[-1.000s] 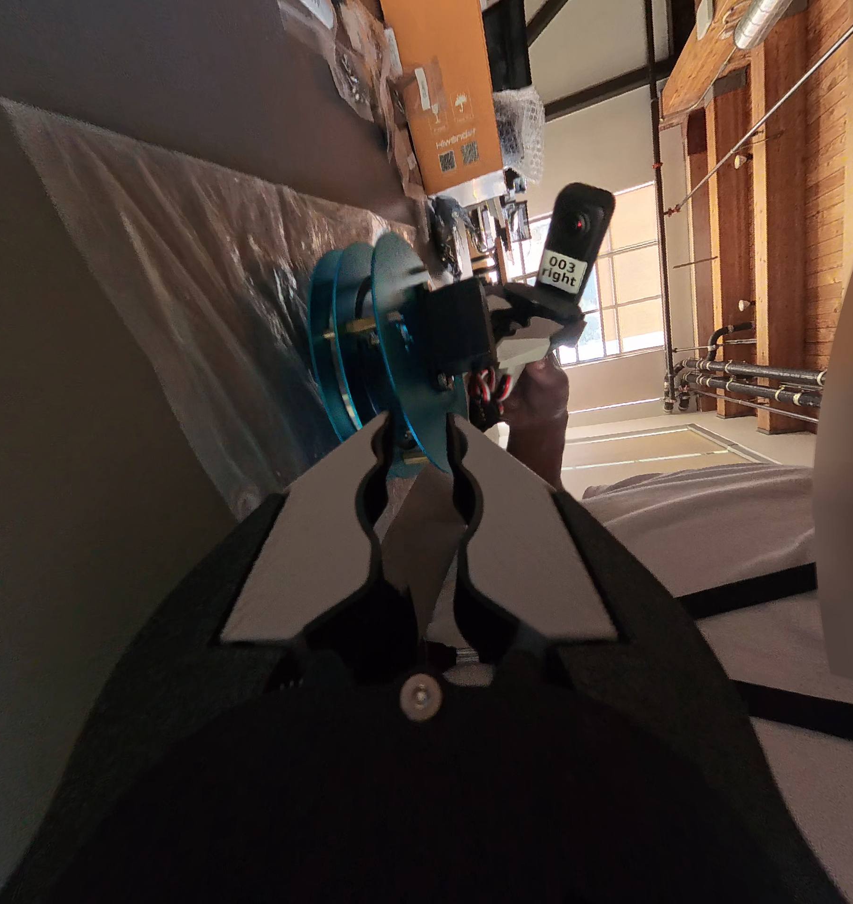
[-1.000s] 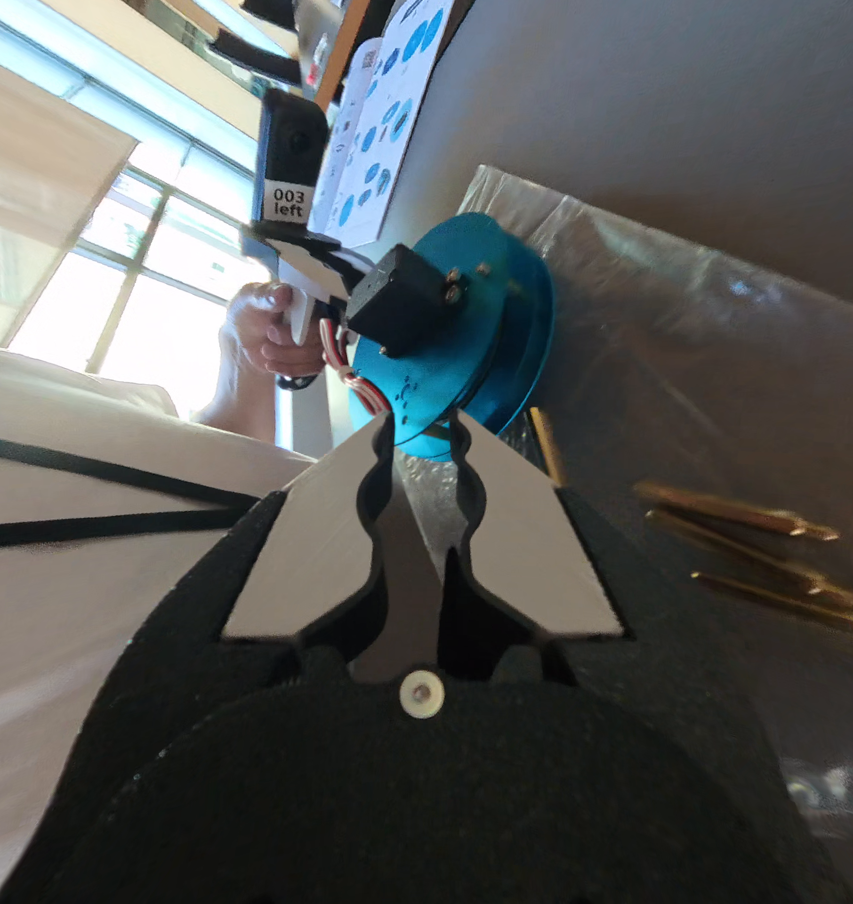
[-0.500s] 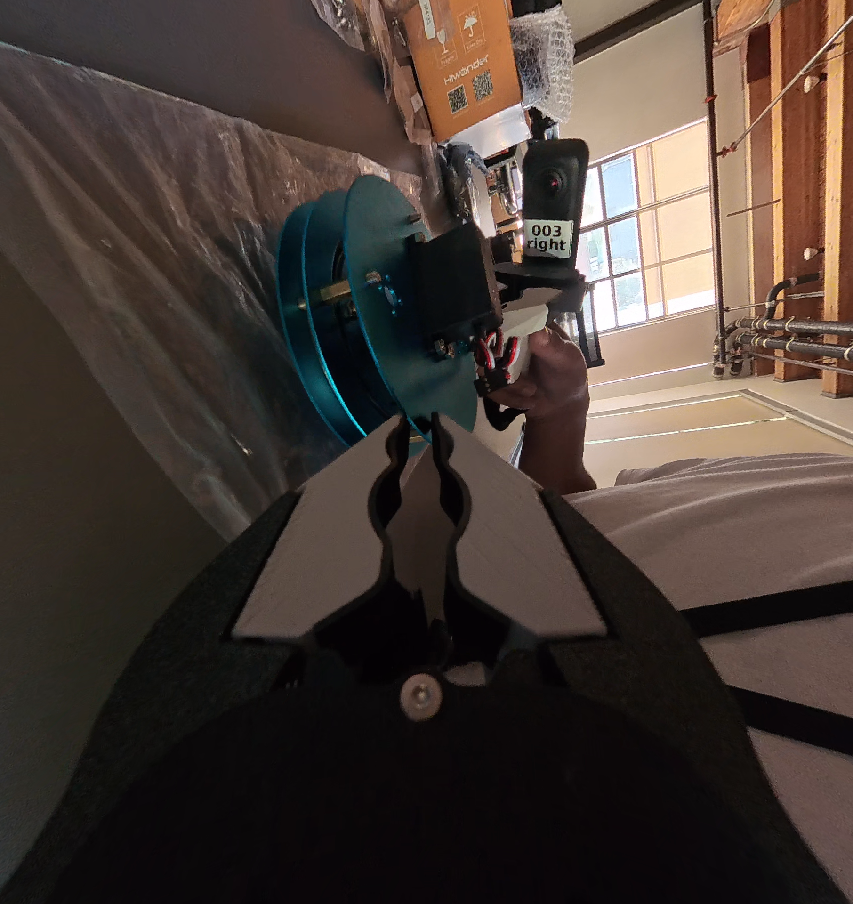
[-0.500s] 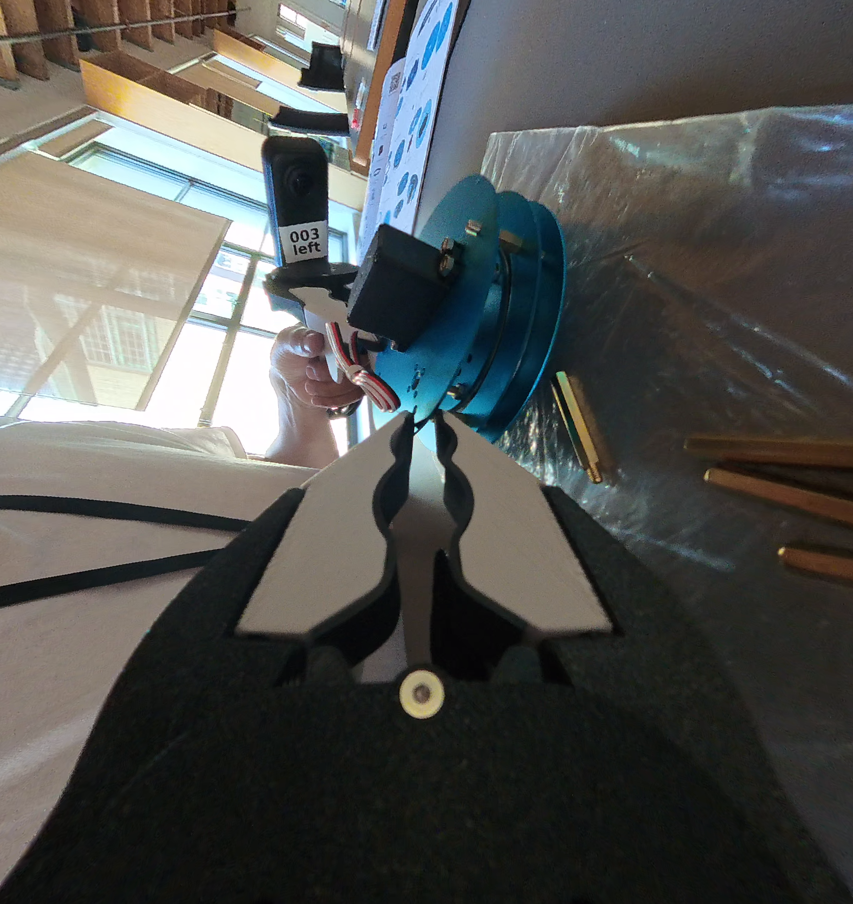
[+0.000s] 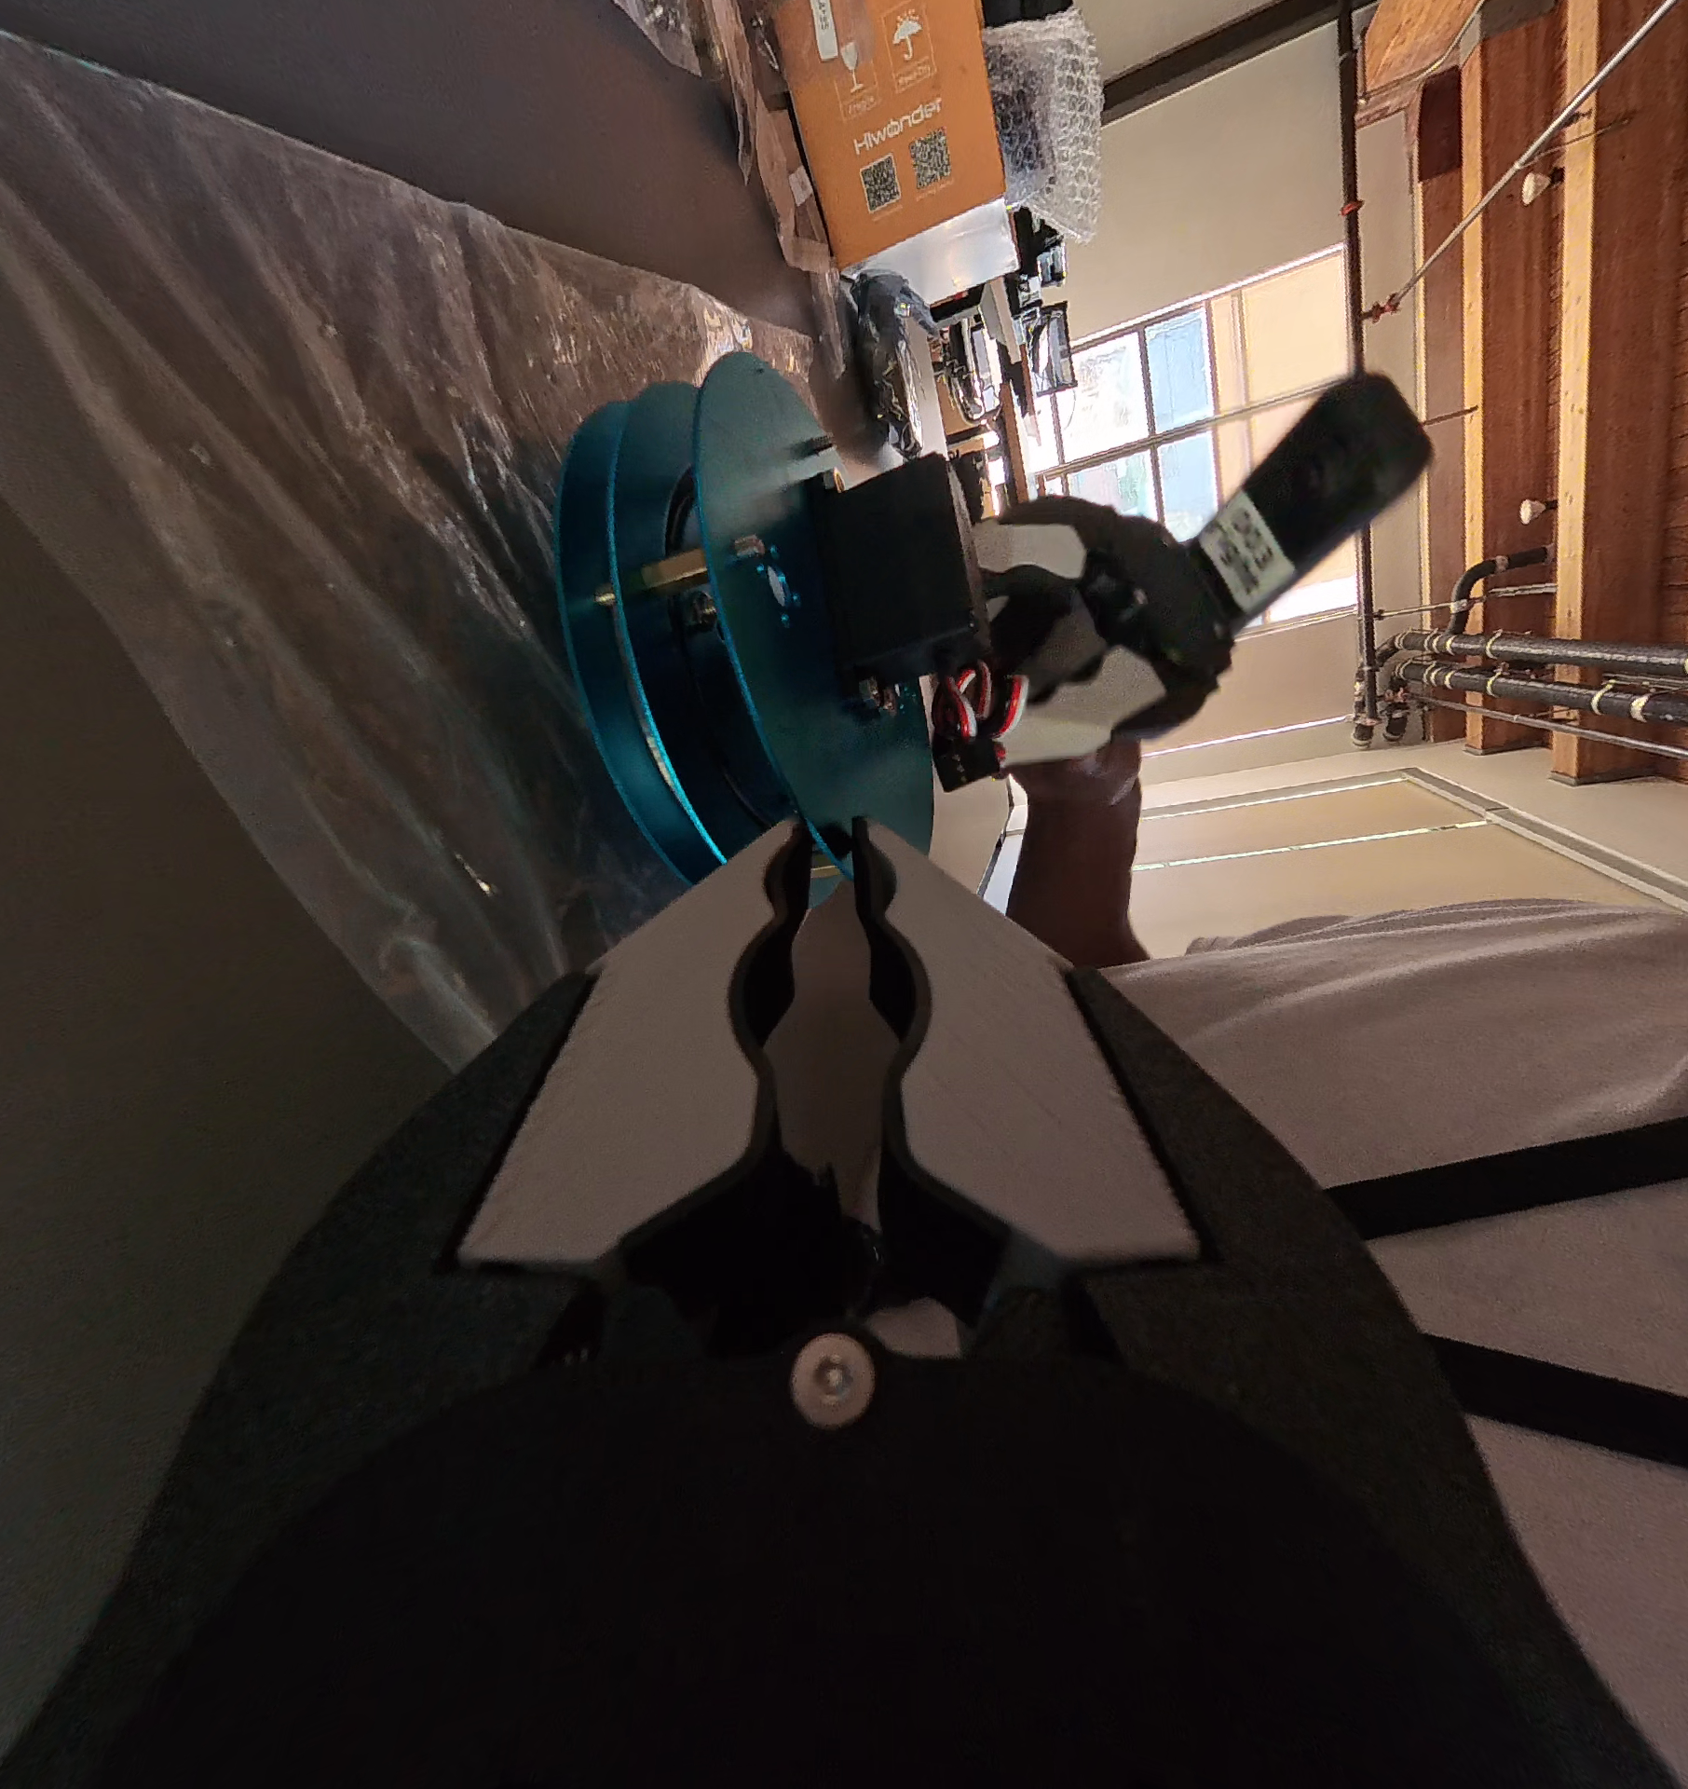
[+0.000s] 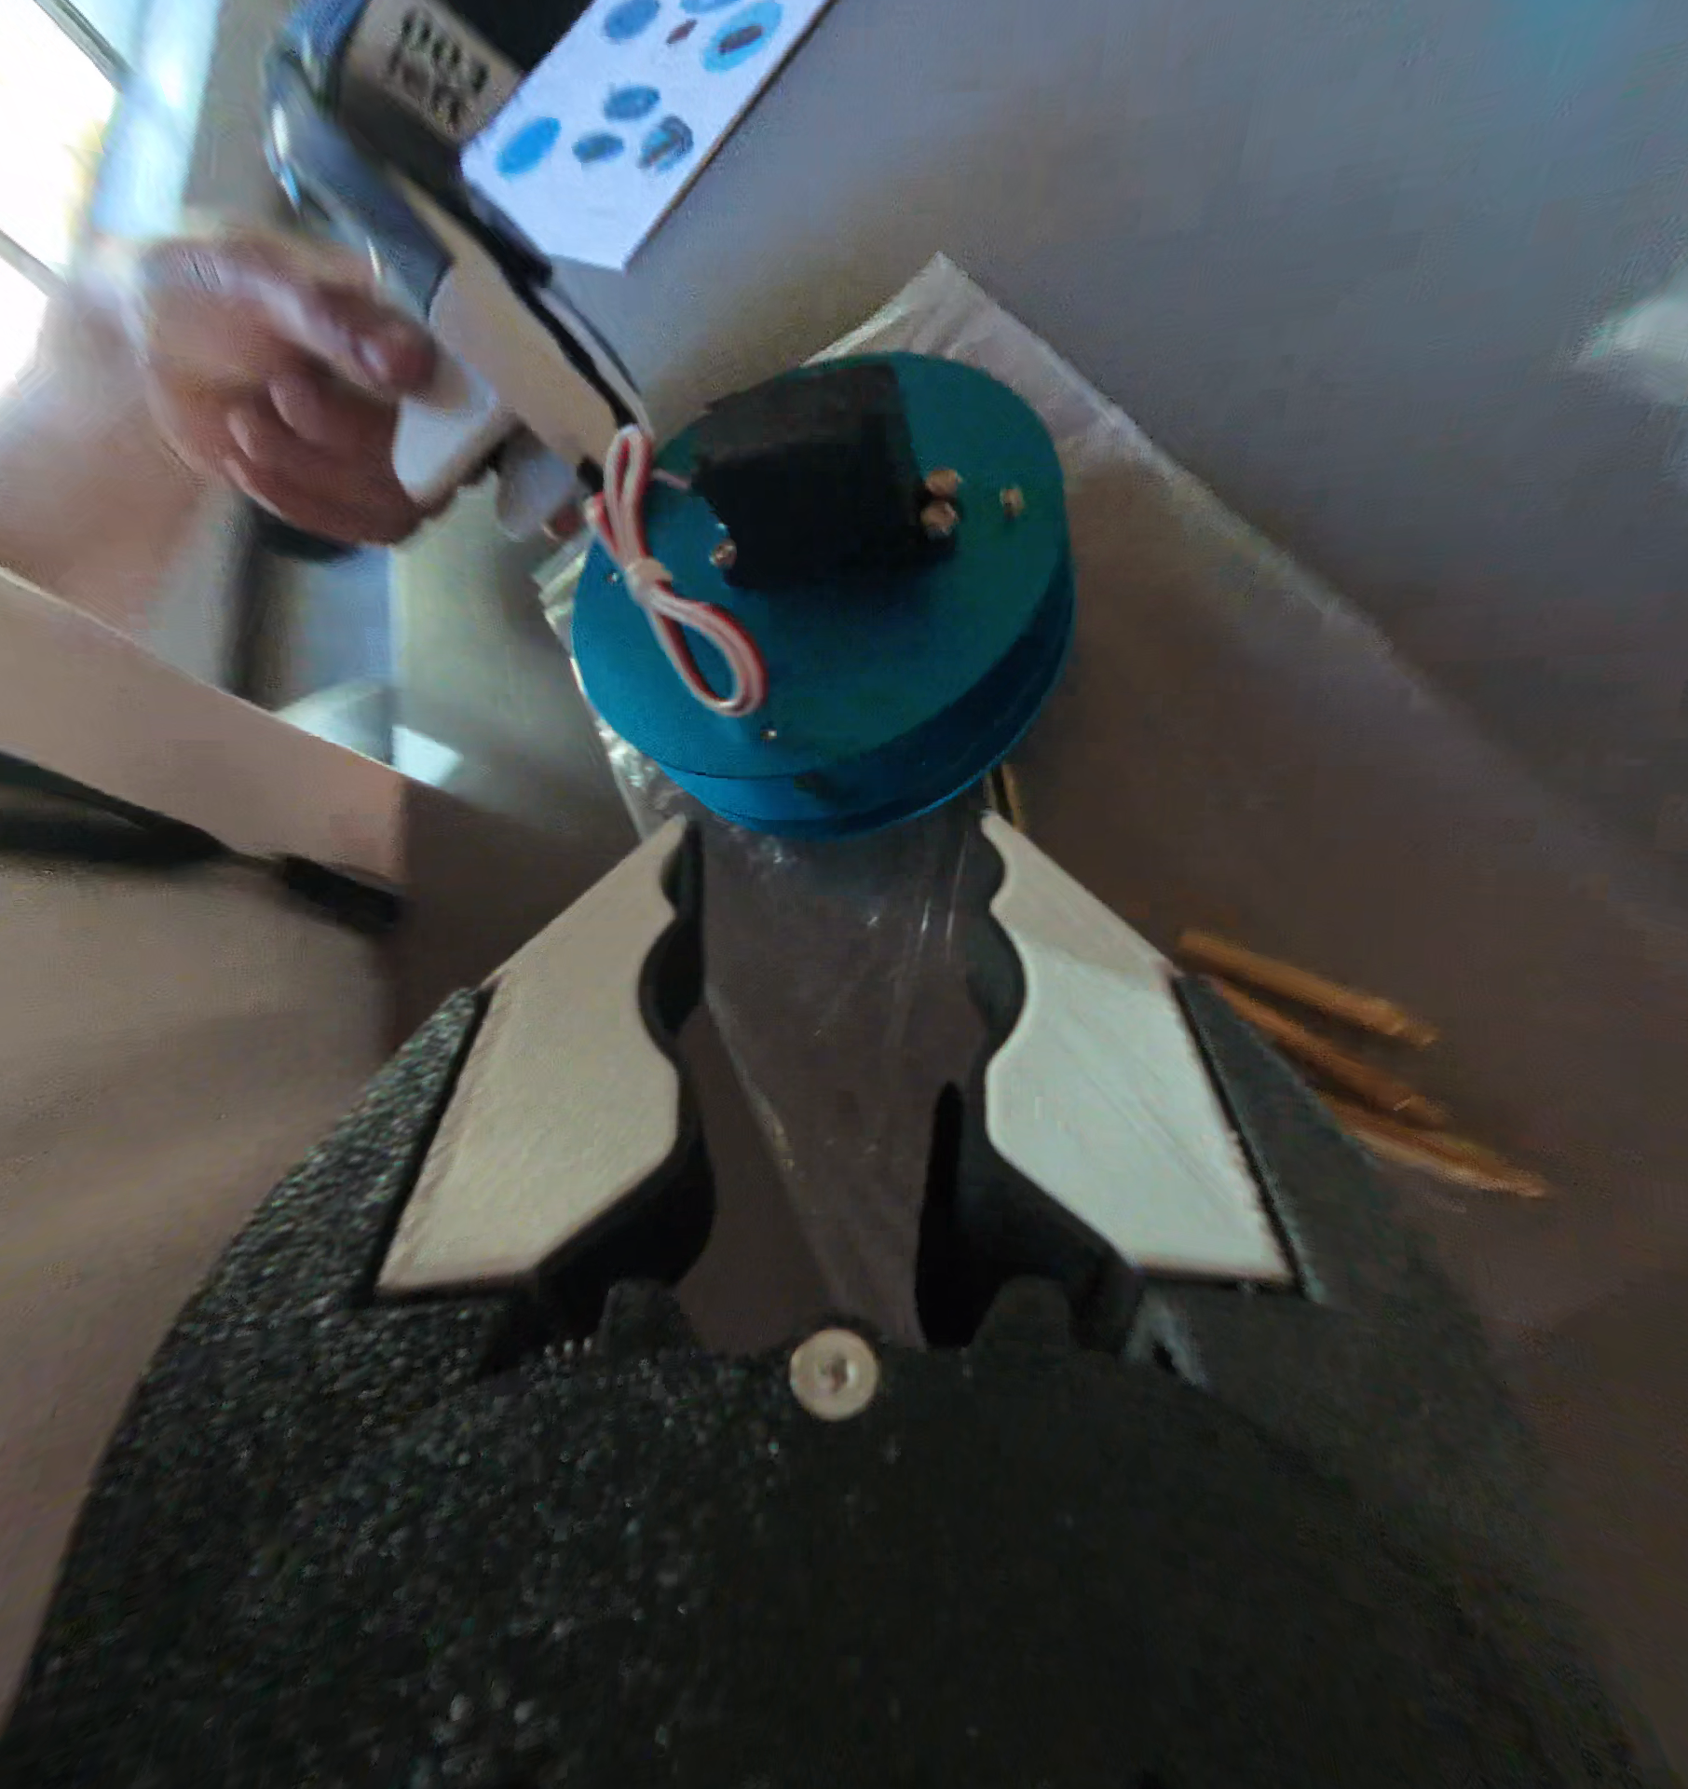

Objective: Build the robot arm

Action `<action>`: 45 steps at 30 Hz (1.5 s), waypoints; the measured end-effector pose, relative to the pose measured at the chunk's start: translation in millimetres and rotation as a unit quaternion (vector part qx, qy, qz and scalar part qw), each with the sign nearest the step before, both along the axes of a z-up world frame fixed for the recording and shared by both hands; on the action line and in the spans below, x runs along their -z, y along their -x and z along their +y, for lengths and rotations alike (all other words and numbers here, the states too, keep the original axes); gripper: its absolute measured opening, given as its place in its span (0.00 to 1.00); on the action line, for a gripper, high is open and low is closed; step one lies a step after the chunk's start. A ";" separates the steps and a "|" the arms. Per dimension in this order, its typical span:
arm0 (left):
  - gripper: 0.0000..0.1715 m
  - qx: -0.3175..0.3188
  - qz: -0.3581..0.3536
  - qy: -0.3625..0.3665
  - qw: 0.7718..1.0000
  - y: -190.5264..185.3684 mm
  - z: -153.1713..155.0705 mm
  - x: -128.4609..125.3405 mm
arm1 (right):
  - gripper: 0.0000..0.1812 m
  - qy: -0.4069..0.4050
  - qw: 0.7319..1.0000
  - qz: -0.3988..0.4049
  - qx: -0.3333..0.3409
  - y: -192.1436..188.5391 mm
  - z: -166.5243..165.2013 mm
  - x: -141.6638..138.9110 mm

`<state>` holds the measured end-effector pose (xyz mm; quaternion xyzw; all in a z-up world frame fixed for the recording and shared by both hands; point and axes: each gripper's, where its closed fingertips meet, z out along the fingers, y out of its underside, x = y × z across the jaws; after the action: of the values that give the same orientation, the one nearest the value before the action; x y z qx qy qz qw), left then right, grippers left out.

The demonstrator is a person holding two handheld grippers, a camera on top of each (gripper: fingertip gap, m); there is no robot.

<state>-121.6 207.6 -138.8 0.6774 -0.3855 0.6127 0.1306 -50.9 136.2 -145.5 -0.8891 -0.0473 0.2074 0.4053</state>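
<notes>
My left claw pinches the near rim of the blue disc stack, straight ahead. My right claw is spread wide, the stack just past its tips

The blue disc assembly has a smooth, satin anodised-metal finish, with brass-coloured metal standoffs between its plates and a matt black plastic block on top. It lies on a glossy, crinkled clear plastic sheet over the matt grey desk. Each gripper has smooth matt white fingers in a rough, grainy black body; the box is plain matt cardboard.
</notes>
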 end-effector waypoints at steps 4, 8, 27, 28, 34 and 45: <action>0.04 0.008 -0.001 -0.004 1.000 -0.9 0.5 -0.1 | 0.57 -0.037 0.992 -0.117 -0.012 23.9 10.0 4.7; 0.04 0.016 -0.003 -0.008 1.000 -0.6 0.2 -0.1 | 0.66 -0.061 0.985 -0.158 0.027 13.9 28.8 9.2; 0.05 0.019 -0.015 -0.018 1.000 -2.3 0.1 -0.3 | 0.66 -0.056 0.991 -0.100 0.070 18.7 64.4 2.9; 0.04 0.019 -0.016 -0.014 1.000 -2.3 0.2 -0.4 | 0.66 -0.052 0.992 -0.088 0.069 19.0 64.4 4.4; 0.04 0.021 -0.018 0.004 1.000 -1.3 -0.9 -1.8 | 0.53 -0.068 0.994 -0.051 0.062 13.1 34.1 -25.1; 0.30 0.078 -0.071 -0.326 0.939 -25.2 35.6 2.9 | 0.27 -0.096 0.992 -0.046 0.072 22.1 9.2 -25.8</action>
<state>-96.4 243.2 -141.7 0.6054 -0.6238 0.4881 -0.0781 -73.0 145.5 -119.7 -0.8555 -0.0219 0.1311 0.5004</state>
